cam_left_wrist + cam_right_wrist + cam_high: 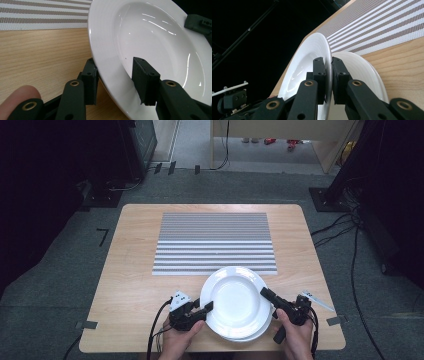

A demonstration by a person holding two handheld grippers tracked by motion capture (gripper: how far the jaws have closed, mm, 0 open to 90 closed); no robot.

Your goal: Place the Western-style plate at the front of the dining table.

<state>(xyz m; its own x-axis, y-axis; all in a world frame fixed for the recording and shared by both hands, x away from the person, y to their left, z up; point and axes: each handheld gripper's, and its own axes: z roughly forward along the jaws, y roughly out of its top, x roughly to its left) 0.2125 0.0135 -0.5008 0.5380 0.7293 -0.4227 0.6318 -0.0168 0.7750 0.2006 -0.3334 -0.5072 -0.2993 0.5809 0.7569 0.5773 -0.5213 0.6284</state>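
At the lower centre-left of the high view, your left gripper [206, 307] sits at the left rim of the upper white plate [235, 299]. In the left gripper view its jaws straddle that rim: one pad is under the plate's edge, the other stands over the inner slope of the plate [155, 37], and a gap shows between that pad and the white surface. The jaws are narrow but not clamped, with the rim between them. A fingertip [20, 93] shows at the lower left of that view.

The plate lies low in the centre of the high view, on the wooden table [130, 270], its far edge overlapping the striped mat [215, 240]. A second plate [250, 336] peeks out beneath it along the lower right.

At the lower right, your right gripper [265, 293] holds the plate's right rim. In the right gripper view its jaws are pinched tight on the thin edge of the upper plate [312, 55], which stands tilted up off the lower plate [359, 67].
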